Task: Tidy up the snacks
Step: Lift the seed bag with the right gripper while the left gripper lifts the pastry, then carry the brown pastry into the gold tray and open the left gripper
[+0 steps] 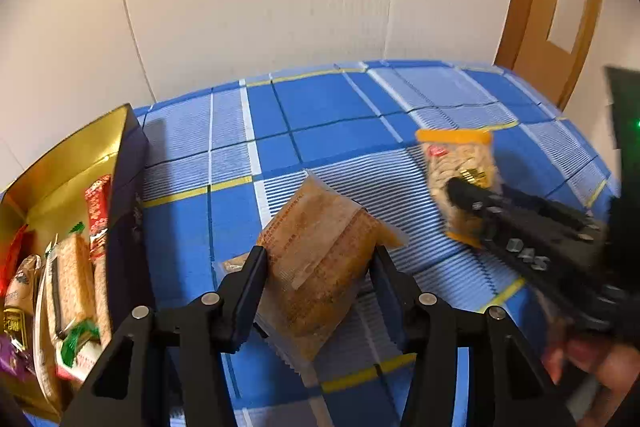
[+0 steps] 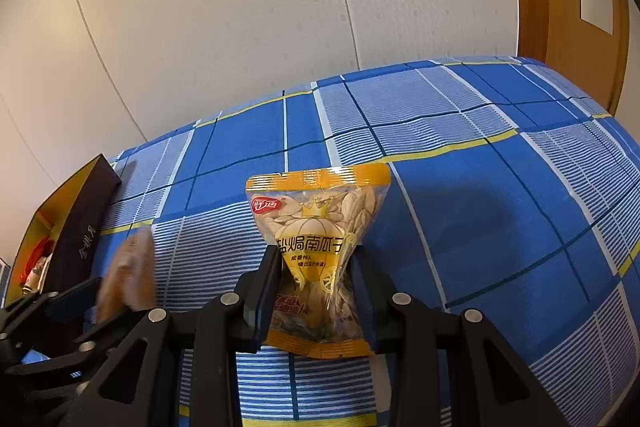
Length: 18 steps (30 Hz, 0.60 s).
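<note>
My brown cake packet (image 1: 320,259), in a clear wrapper with printed lettering, sits tilted between my left fingers, one corner raised above the blue checked cloth. My pumpkin seed bag (image 2: 320,259), clear with orange-yellow bands at top and bottom, stands upright and pinched at its waist. The dark box (image 1: 124,211) with gold lining lies at the left, holding several packets

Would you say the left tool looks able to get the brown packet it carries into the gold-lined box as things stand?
Probably yes: the box lies open just left of the left tool, the brown packet sits between its fingers, and nothing stands between them.
</note>
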Motion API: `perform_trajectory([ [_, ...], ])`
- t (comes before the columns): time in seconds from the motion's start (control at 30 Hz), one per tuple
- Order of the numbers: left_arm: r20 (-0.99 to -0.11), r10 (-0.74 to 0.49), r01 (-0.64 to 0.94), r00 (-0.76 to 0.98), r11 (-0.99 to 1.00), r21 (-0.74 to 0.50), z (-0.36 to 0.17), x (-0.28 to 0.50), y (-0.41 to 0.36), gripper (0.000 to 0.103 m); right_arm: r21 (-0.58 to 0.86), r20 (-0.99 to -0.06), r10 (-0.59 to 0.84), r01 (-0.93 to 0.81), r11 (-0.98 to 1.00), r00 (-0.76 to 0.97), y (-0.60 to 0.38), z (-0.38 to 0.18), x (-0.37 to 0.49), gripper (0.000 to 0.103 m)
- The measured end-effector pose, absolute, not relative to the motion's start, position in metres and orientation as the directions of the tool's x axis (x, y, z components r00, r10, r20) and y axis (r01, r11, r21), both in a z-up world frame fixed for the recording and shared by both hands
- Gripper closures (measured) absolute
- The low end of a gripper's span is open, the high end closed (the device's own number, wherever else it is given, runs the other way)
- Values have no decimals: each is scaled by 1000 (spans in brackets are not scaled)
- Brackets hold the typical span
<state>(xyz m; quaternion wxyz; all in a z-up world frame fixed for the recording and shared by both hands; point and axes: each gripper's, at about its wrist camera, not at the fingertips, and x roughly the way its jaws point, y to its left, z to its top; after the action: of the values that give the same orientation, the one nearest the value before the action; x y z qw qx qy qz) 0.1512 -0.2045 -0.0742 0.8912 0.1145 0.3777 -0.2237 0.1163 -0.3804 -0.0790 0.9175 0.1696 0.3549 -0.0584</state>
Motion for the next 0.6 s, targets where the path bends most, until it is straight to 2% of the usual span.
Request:
perform_trajectory([
  [0.3,-671,-385,499,634,866,-26,-35,129,-179,51,249,-669,-3,229,941,743,-378,-79,117,68],
  [0.6,-689,-325,374,648,924,-84,-15,144,-119,51,258,-667,-1,232,938,745,-379,-80,117,67],
])
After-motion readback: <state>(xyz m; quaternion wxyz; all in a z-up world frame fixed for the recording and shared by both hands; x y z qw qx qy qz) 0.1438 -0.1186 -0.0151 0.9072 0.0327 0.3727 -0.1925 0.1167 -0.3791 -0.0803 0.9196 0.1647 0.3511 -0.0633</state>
